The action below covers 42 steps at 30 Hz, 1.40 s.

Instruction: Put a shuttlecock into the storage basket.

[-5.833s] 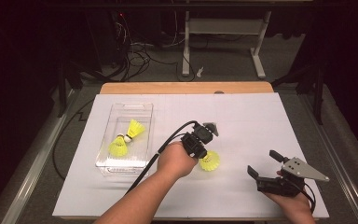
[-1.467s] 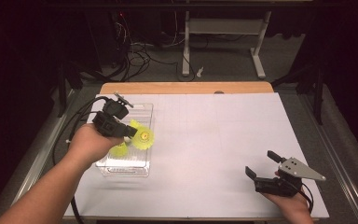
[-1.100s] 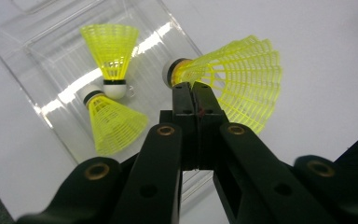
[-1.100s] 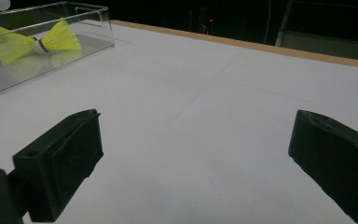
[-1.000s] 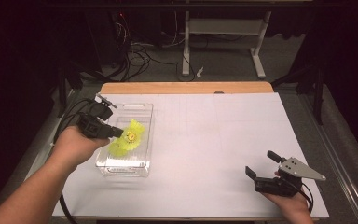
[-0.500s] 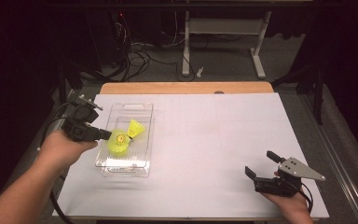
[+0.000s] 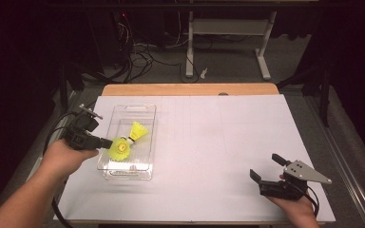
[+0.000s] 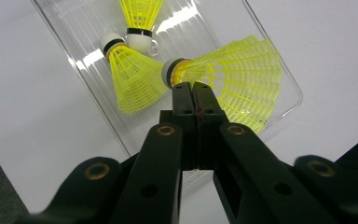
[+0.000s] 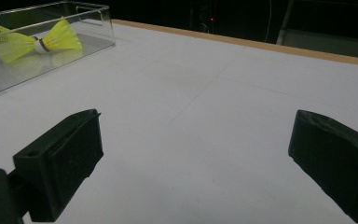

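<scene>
Three yellow shuttlecocks [image 8: 233, 79], none lettered, one pinched by left claw [image 8: 189, 86]

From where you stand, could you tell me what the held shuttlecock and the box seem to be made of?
Shuttlecock: likely nylon or plastic; bright yellow, moulded mesh skirt, pale cap with a dark band.
Box: probably clear hard plastic; glossy, see-through, ribbed floor catching glare.

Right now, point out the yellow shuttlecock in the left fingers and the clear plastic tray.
yellow mesh shuttlecock [image 8: 235, 79], left gripper view, on its skirt.
clear rectangular plastic tray [image 7: 127, 173], high view, on its near rim.
</scene>
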Each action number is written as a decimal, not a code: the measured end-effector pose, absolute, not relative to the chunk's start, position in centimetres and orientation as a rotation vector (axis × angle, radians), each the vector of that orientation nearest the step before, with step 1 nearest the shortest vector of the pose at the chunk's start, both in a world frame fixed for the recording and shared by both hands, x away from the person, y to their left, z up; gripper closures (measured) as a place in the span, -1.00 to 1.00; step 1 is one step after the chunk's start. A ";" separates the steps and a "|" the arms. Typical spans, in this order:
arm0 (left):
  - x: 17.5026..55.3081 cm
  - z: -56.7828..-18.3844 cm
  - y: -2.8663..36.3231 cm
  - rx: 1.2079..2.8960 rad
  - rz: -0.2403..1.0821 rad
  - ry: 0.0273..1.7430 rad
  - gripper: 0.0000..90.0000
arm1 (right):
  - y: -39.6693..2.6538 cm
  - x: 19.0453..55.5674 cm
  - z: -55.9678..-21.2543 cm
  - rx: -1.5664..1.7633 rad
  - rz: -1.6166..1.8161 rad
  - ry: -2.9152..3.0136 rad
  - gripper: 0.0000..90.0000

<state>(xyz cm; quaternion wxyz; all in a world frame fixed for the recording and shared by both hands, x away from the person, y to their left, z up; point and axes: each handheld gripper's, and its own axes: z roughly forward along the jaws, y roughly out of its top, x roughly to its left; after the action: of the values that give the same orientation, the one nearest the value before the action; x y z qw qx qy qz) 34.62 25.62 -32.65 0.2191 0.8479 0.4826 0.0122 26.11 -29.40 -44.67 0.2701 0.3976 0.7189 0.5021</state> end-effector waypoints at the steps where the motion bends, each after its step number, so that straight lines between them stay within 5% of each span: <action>1: 34.6 -32.8 25.7 2.343 0.029 1.339 1.00 | -29.4 26.1 -44.7 1.074 1.354 1.936 -0.93; 42: 35.0 -37.5 27.2 2.349 -0.003 1.396 1.00 | -29.3 26.2 -44.9 1.080 1.340 1.944 -0.93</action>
<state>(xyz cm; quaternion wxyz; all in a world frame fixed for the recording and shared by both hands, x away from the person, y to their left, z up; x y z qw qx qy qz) 34.96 27.22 -37.48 0.2029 0.8418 0.5003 -0.0011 26.21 -29.29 -44.92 0.2692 0.4006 0.7212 0.4970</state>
